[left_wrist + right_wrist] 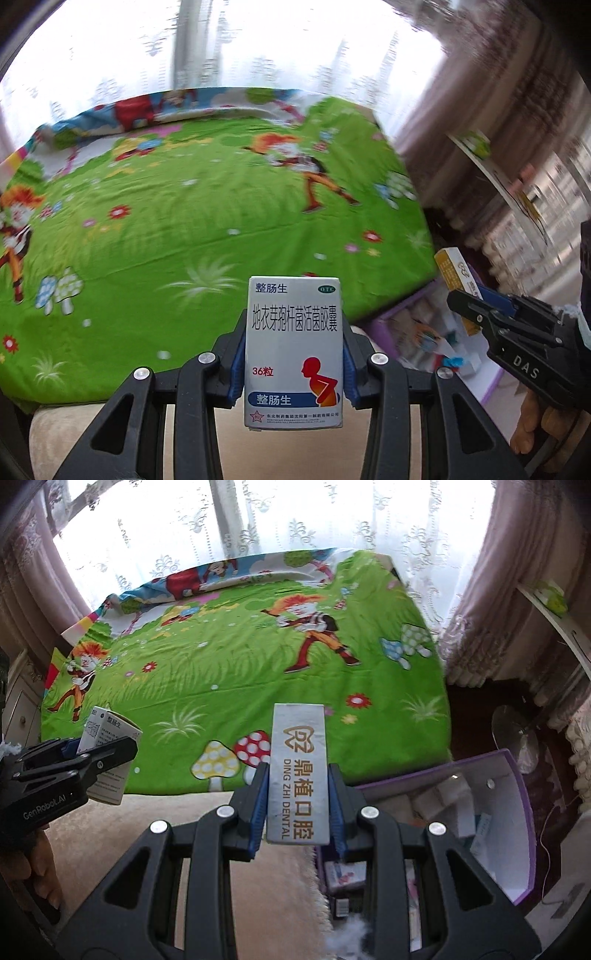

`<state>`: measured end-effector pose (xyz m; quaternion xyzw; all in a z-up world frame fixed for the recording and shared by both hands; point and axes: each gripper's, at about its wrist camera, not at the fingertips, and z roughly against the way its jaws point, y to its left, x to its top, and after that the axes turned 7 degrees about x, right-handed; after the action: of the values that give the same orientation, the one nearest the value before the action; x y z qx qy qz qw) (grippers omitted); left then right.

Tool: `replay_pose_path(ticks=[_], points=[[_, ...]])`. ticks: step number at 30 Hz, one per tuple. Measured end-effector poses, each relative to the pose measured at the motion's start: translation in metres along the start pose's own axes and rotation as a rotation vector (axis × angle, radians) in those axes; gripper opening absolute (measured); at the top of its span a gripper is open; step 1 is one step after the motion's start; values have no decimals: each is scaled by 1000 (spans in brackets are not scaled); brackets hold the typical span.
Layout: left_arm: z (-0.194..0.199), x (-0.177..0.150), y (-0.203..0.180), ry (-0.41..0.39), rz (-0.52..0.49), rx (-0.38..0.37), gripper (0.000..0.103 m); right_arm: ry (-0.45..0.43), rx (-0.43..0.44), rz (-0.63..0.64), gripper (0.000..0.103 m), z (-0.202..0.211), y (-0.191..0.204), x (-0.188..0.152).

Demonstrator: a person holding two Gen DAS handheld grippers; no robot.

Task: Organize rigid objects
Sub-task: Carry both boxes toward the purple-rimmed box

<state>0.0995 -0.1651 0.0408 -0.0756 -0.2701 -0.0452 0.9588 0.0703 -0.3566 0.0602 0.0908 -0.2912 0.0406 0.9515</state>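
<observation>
My left gripper is shut on a white medicine box with a red figure on it, held upright above the near edge of the bed. It also shows in the right wrist view, at the left. My right gripper is shut on a narrow grey box marked "DING ZHI DENTAL", held upright. In the left wrist view that box shows a yellow side in the right gripper, at the right.
A bed with a green cartoon sheet fills the middle. A purple-edged open box holding several small packages sits on the floor at the right. A beige fluffy cover lies below the grippers. Curtains hang behind; a white shelf stands at the right.
</observation>
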Motion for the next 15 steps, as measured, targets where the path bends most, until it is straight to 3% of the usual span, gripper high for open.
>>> replay_pose_path(ticks=[5,9,15], points=[[-10,-10,-79,62,-136,-117,42,-27,-128,-92,34,34,-56,-25],[-21,-24,-132,101,-242,-147,42,-26,-214,-170,34,50,-96,-48],[-31,-36,-175,129,-326,-178,43,-22,-266,-266,35,60,-133,-75]])
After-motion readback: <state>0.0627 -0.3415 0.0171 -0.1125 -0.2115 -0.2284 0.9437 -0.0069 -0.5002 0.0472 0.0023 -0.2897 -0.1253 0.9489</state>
